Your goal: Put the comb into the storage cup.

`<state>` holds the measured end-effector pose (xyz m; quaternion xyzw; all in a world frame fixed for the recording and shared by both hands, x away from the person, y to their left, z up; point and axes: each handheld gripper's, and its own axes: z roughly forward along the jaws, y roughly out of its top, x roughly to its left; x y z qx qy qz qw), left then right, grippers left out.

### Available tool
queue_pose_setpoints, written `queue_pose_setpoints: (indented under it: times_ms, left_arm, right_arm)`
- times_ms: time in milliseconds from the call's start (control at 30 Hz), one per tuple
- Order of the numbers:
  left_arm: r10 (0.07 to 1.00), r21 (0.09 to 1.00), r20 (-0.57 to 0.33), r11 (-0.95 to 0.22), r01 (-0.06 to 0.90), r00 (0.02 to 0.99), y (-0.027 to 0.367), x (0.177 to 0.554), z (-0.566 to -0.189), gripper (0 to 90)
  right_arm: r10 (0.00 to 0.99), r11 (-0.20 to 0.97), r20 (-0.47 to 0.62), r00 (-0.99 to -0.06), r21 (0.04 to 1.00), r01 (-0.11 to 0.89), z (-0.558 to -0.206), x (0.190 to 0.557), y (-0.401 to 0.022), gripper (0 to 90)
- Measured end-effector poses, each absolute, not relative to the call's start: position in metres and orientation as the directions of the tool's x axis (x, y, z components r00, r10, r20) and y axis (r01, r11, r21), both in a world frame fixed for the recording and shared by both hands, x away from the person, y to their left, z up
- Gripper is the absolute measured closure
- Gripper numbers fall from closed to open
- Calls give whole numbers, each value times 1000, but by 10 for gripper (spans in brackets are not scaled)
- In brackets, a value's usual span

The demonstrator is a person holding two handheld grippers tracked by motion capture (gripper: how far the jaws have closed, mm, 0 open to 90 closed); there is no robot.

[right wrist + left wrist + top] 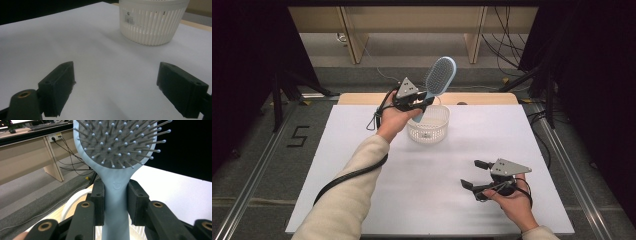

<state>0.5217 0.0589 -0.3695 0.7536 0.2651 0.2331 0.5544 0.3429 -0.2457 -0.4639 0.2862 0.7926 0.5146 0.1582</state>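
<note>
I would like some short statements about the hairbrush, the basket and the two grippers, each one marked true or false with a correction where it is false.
1. The left gripper clamps the handle of the blue hairbrush. True.
2. The hairbrush lies flat on the white table. False: it is held up in the air, head upward, above the white basket.
3. The right gripper holds nothing. True: its jaws stand open over the table.
4. The basket is round with slotted walls. True.
5. The right gripper touches the basket. False: it rests well apart from it, nearer the person.
</note>
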Motion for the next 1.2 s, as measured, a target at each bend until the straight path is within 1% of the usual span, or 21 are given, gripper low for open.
queue_pose_setpoints:
  times_ms: [1200]
  left_arm:
    - [670, 957, 59, -249, 150, 740, 58, 527, -382, 695]
  right_arm:
    - [615, 304, 44, -788, 908, 288, -464, 343, -245, 158]
